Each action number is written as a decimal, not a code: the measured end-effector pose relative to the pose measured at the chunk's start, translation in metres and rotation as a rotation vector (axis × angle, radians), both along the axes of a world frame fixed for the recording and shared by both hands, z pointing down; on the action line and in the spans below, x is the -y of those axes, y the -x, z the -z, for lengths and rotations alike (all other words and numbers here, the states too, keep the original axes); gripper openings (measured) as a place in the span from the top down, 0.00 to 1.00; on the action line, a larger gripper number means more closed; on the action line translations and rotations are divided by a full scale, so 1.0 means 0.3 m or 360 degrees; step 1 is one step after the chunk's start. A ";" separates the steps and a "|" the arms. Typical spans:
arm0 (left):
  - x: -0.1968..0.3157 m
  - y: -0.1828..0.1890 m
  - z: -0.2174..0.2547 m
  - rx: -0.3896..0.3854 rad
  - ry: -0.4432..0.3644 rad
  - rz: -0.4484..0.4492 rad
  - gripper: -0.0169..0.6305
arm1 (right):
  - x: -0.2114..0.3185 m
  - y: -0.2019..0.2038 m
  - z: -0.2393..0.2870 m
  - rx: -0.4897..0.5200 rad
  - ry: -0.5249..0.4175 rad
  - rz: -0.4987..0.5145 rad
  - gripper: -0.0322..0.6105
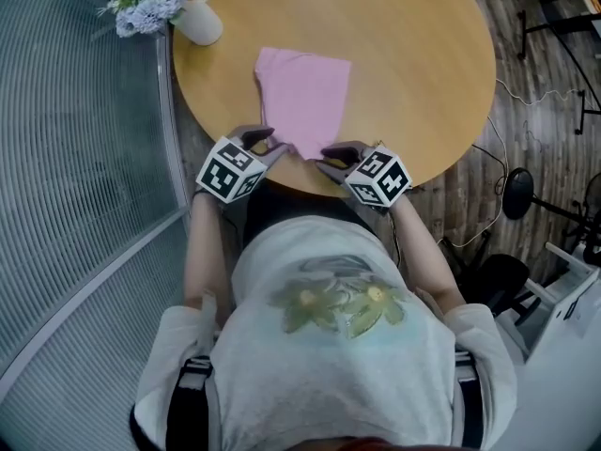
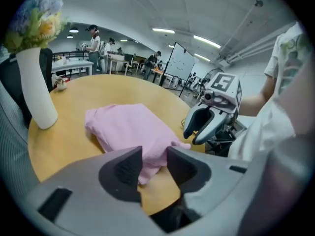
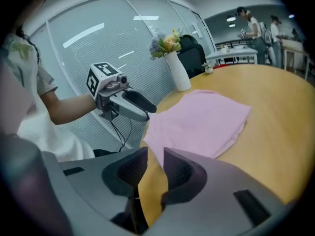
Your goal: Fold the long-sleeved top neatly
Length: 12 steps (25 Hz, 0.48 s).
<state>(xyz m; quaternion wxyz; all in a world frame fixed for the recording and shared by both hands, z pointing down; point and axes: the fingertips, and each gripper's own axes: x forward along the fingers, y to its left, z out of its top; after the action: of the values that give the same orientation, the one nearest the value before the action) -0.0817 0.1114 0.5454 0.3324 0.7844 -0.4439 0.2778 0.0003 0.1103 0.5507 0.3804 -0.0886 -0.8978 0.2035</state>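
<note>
Cotton-like pink cloth, the long-sleeved top (image 1: 302, 97) lies folded into a compact rectangle on the round wooden table (image 1: 427, 54). Its near edge is just ahead of both grippers, and the rest of it runs away from them toward the table's middle.

The left gripper (image 2: 154, 157) has its jaws partly apart. The top's near corner shows in the gap just beyond the tips, but the pads do not press on it, so it holds nothing. The right gripper (image 3: 154, 162) stands across from it, by the top's other near corner. Its jaws are only narrowly parted, with bare table edge between them and no cloth.

The top looks light, soft and limp. It will probably sag and let its layers slide apart if lifted by a single ply. A pinch through all layers at each near corner, both grippers together, seems the safest hold. The smooth tabletop offers little friction, so dragging may shift the whole bundle. A white vase (image 1: 199, 22) of flowers stands well beyond the left gripper.
</note>
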 end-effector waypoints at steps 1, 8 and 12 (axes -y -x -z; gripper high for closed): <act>0.012 0.011 0.041 -0.0019 -0.0045 0.0017 0.76 | 0.017 0.010 0.025 0.0037 -0.0035 -0.0011 0.79; 0.063 -0.013 -0.097 -0.0049 0.0109 0.0045 0.76 | 0.014 0.073 -0.066 -0.0038 0.0080 -0.0065 0.79; 0.067 -0.017 -0.236 0.0122 0.0049 0.0104 0.76 | 0.022 0.056 -0.234 -0.0187 -0.0105 -0.0125 0.79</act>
<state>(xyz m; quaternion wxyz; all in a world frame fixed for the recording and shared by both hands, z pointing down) -0.0765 0.0914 0.6162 0.3362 0.7531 -0.4773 0.3035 -0.0165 0.1037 0.6211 0.4269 -0.0284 -0.8829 0.1935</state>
